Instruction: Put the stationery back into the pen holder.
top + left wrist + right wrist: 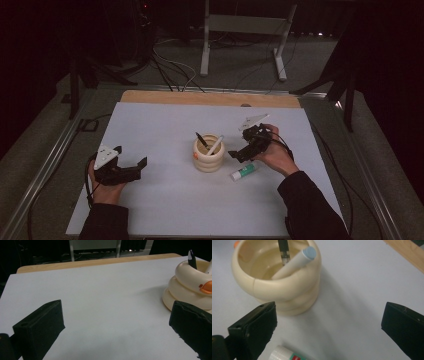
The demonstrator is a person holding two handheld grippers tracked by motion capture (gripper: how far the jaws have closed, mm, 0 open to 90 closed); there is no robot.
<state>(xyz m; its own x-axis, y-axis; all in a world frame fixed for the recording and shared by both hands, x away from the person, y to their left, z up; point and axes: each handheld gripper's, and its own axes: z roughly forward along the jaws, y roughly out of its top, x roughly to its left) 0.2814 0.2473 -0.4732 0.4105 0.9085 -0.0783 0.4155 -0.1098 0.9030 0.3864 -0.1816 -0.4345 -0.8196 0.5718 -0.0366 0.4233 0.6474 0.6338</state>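
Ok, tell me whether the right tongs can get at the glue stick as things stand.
Probably yes. The right tongs are open and hover just above the glue stick, which lies flat on the white table beside the cream holder, with nothing between.

Dark long sleeves on both forearms. Left gripper (131, 167) black and blocky, grey three-cornered plate on top, black cable trailing. Right gripper (241, 148) likewise black, same plate, looped cable. Jaw blocks matte, small holes.
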